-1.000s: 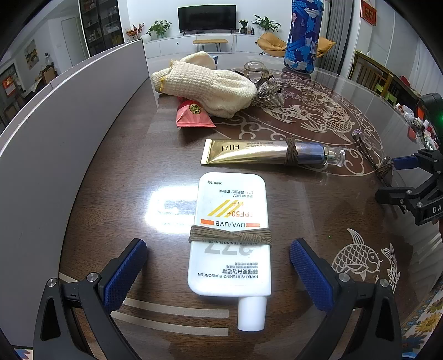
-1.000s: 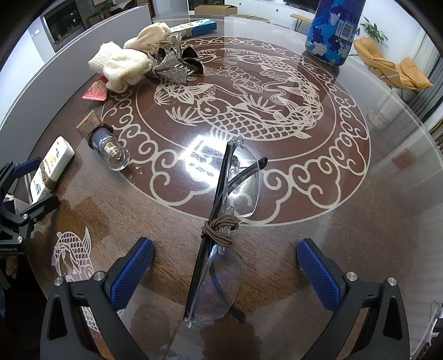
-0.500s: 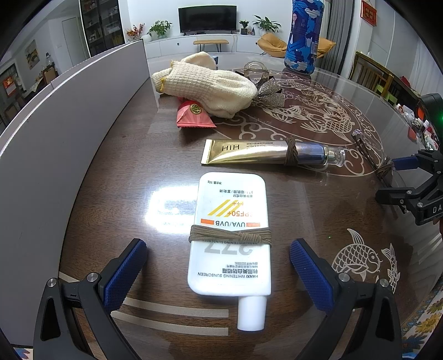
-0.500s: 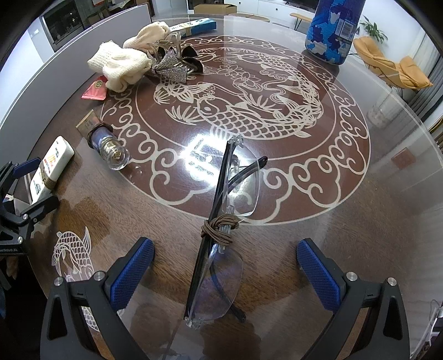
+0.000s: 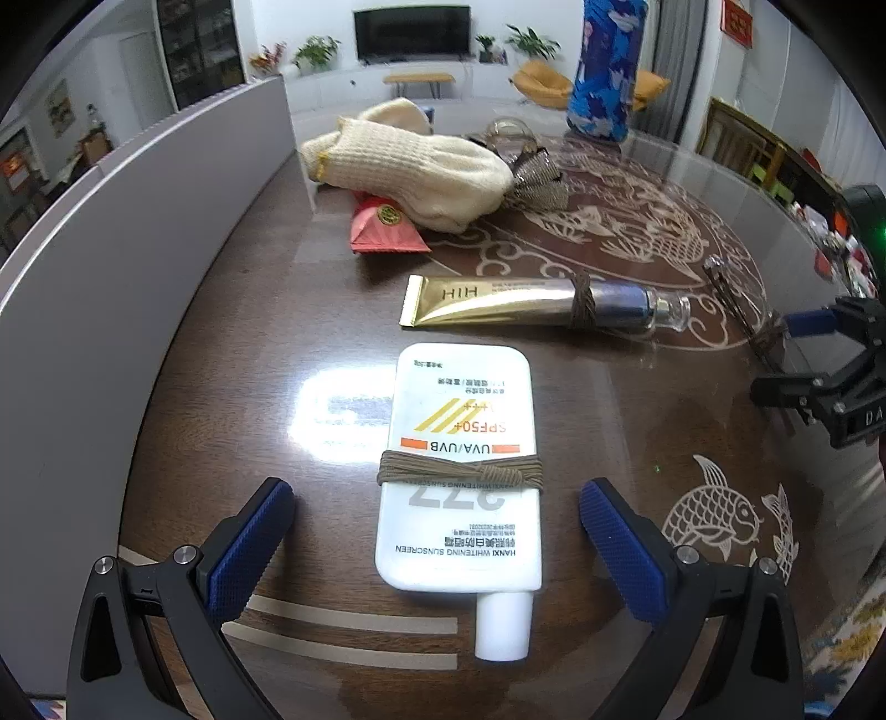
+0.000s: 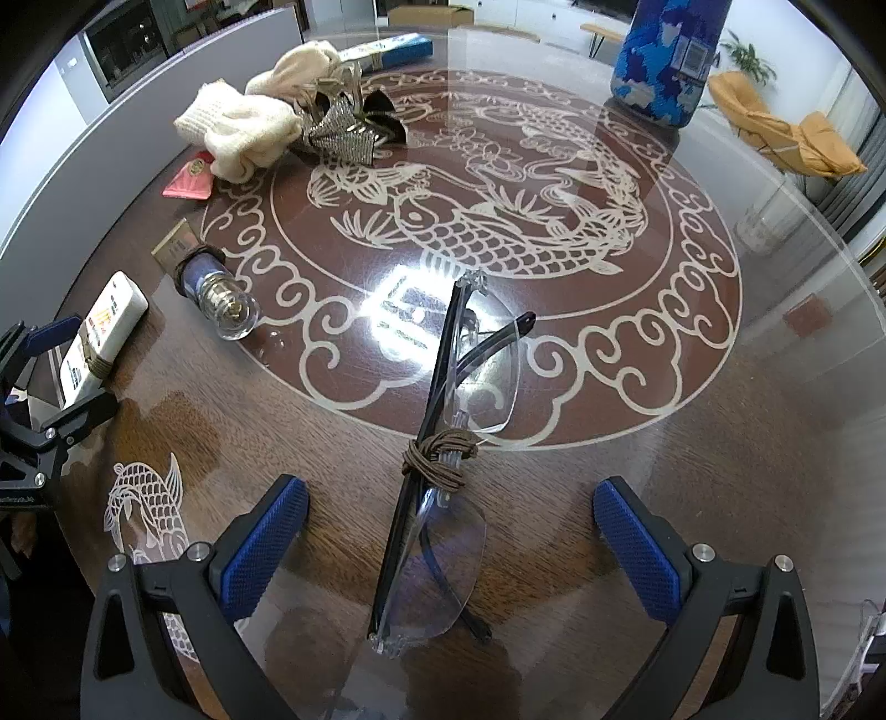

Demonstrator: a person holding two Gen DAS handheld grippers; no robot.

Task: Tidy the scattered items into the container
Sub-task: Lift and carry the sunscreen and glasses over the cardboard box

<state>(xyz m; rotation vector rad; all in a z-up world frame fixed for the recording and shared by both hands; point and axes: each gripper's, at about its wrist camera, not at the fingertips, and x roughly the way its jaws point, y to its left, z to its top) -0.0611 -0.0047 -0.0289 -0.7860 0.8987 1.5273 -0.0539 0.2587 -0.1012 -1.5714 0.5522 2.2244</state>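
Observation:
My left gripper is open, its blue pads on either side of a white sunscreen bottle that lies flat with a brown cord around it. Beyond it lie a gold tube, a red packet and cream gloves. My right gripper is open, straddling folded clear glasses tied with brown cord. The grey container wall stands along the left. The right gripper also shows in the left wrist view.
A round glass-topped table with a carved fish pattern bears everything. A blue patterned cylinder stands at the far side. A silver bow clip and a blue box lie by the gloves.

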